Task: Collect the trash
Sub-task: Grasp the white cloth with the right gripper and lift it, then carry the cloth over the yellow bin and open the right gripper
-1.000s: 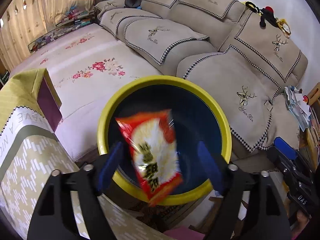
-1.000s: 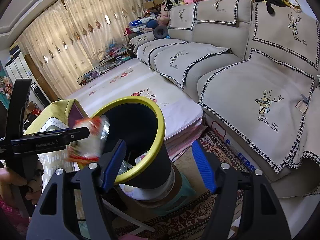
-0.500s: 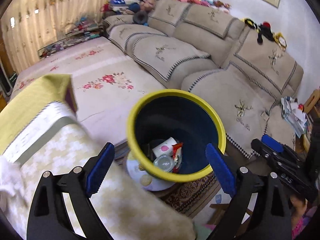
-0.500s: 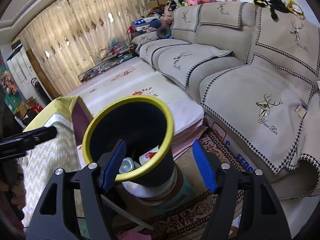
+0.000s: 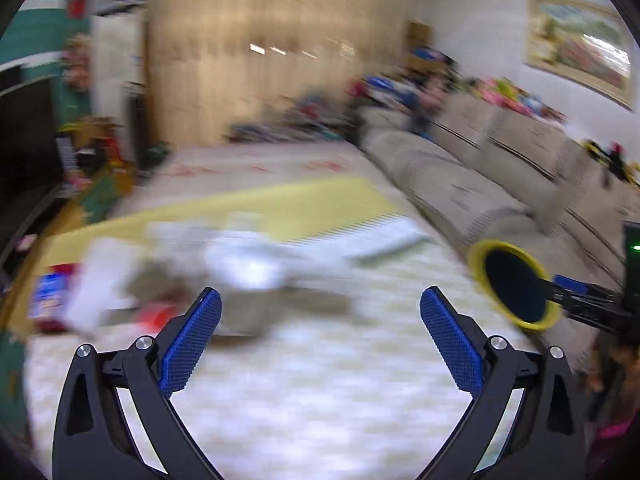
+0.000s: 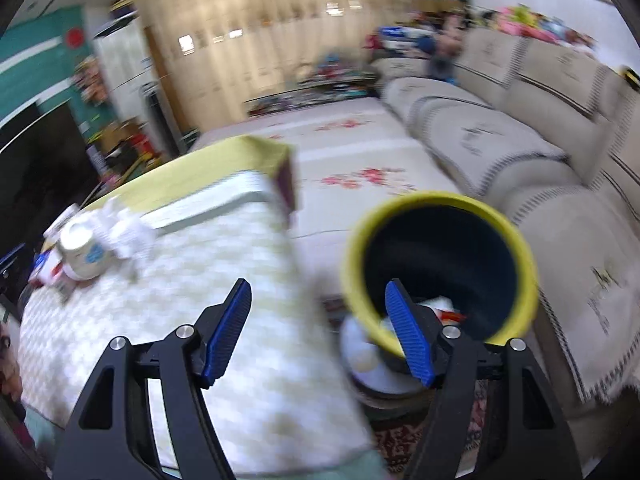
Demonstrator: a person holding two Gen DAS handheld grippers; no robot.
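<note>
Patterned cloth covers the table (image 6: 224,300); crumpled white tissue (image 6: 128,236) lies on it.

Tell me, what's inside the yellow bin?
In the right wrist view, the bin holds some white and red rubbish at the bottom. It is too blurred to name. The near rim and the right gripper cover the rest of the bottom.

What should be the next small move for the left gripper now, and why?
Probably advance the left gripper, jaws opening with nothing between them, toward the crumpled white tissue on the table. Trash lies there, beside a white cup, while the yellow-rimmed bin already holds litter.
</note>
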